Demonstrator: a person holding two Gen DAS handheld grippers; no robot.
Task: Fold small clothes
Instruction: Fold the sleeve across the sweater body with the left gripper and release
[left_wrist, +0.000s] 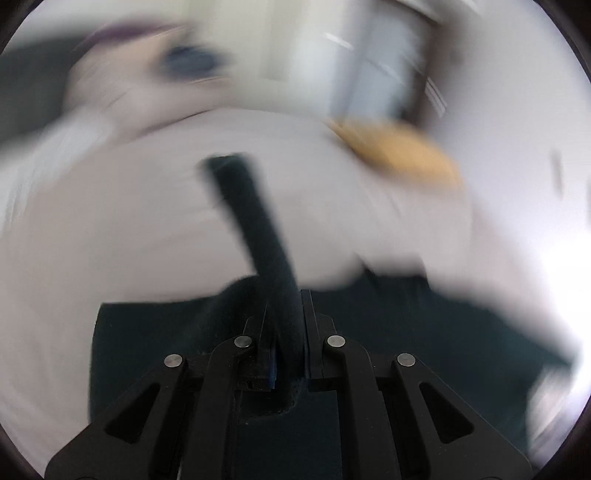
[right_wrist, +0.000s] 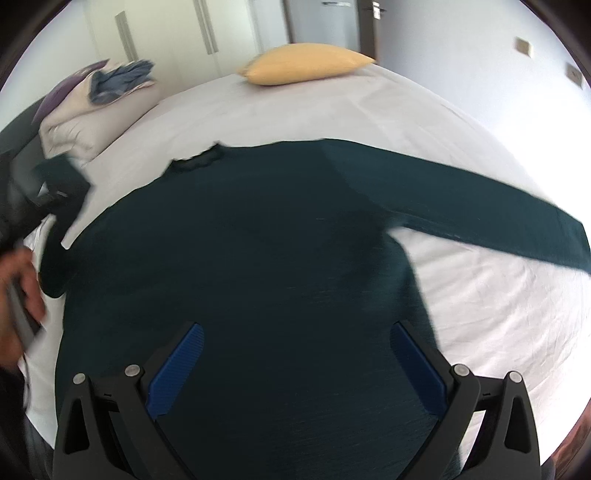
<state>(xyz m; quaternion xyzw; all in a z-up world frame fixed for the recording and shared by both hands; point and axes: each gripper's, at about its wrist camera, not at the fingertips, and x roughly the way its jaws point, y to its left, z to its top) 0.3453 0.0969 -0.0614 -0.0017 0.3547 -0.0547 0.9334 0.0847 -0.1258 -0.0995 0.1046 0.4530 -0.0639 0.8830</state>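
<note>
Dark green long-sleeved top (right_wrist: 258, 258): laid flat on the white bed (right_wrist: 480, 295), spread ahead of the right gripper (right_wrist: 293, 369), whose fingers are held wide apart and empty. One sleeve (left_wrist: 255, 229) is pinched between the closed fingers of the left gripper (left_wrist: 286, 332).

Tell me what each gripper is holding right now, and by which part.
Left gripper pinches the dark green top by a sleeve. Right gripper is open, holding nothing.

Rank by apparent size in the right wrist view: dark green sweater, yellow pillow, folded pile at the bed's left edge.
1. dark green sweater, by far the largest
2. yellow pillow and folded pile: look about alike, so unranked.
</note>
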